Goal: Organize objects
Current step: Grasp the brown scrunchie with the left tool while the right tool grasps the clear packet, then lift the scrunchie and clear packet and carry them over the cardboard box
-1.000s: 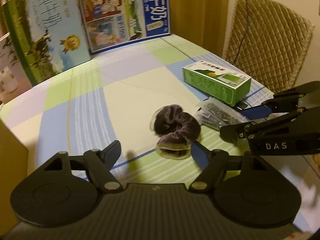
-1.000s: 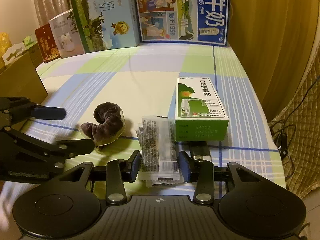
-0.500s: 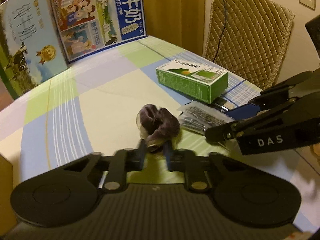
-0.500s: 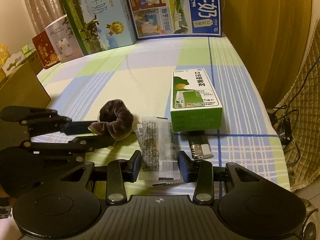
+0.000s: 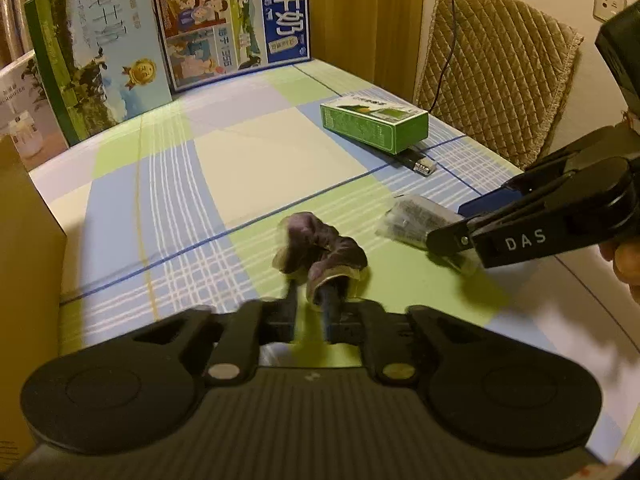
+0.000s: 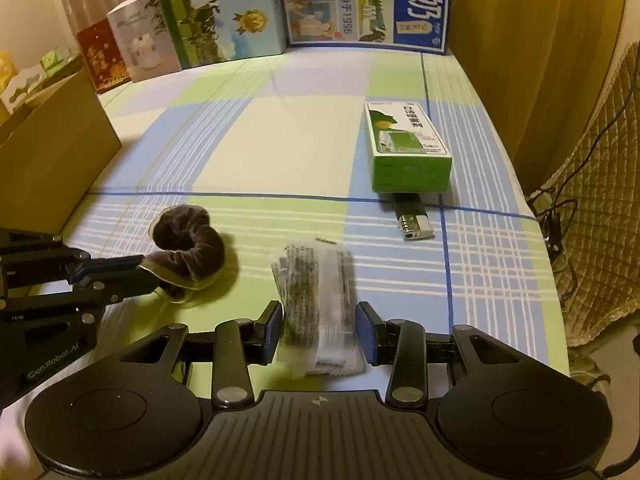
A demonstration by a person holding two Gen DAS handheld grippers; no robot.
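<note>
A dark purple velvet scrunchie hangs from my left gripper, whose narrow jaws pinch its fabric and are opening slightly. The scrunchie sits just above the checked tablecloth. My right gripper is shut on a clear packet of dark contents, pads pressing both its long sides. In the left wrist view the packet sticks out of the right gripper to the scrunchie's right. A green and white carton lies farther back with a lighter at its near end.
A cardboard box stands at the table's left edge. Tall milk cartons and smaller boxes line the far edge. A quilted chair stands past the right edge, with a cable hanging over it.
My left gripper shut on the scrunchie and drew it back toward the near edge. My right gripper pulled back with the packet, away from the green carton and lighter.
</note>
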